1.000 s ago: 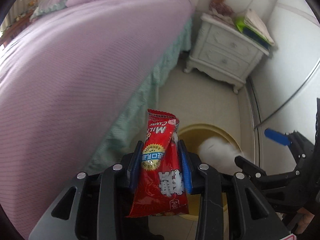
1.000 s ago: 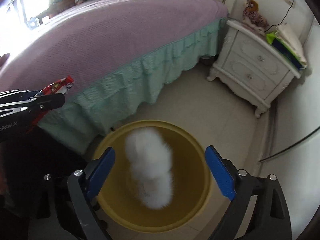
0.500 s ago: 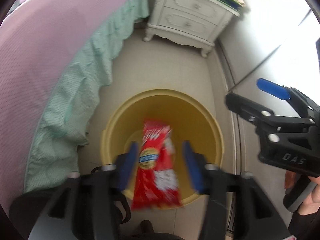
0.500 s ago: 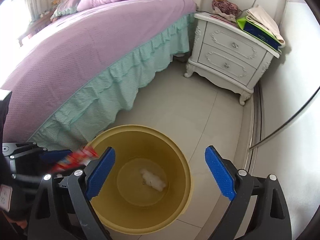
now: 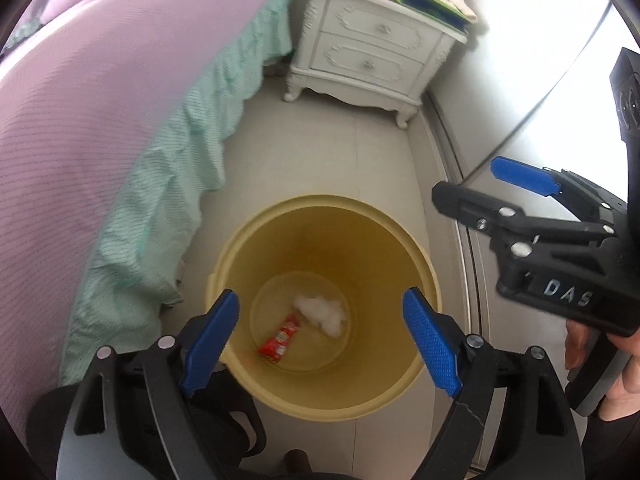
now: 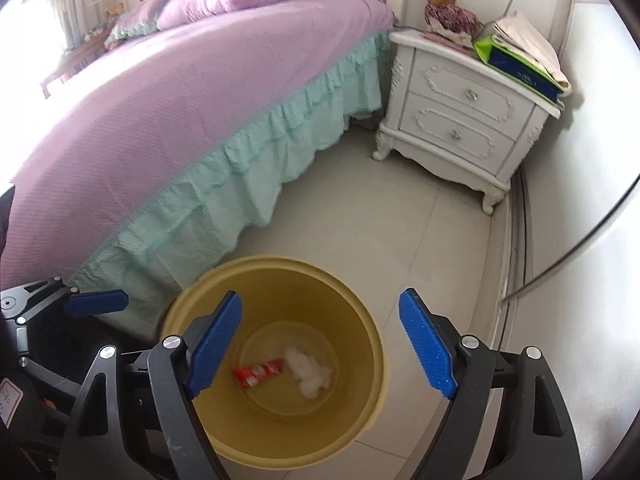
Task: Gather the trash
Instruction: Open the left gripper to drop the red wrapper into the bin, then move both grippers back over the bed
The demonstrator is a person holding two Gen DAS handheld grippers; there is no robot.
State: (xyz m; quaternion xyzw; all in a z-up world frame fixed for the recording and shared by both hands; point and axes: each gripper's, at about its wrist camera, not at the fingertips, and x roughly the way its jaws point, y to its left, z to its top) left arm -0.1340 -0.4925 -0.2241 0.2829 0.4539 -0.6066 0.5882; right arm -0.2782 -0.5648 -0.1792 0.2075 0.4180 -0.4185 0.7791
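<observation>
A yellow bin stands on the tiled floor beside the bed; it also shows in the right wrist view. A red candy wrapper and a white wad of tissue lie on its bottom, also seen in the right wrist view as the wrapper and the wad. My left gripper is open and empty above the bin. My right gripper is open and empty above the bin, and shows at the right in the left wrist view.
A bed with a purple cover and a teal skirt runs along the left. A white nightstand with a plush toy and books stands at the back. A wall and a sliding-door track are at the right.
My left gripper swung over the bin, opened and let go of the red wrapper, which fell to the bottom. The white wad dropped from the right gripper into the bin earlier.
</observation>
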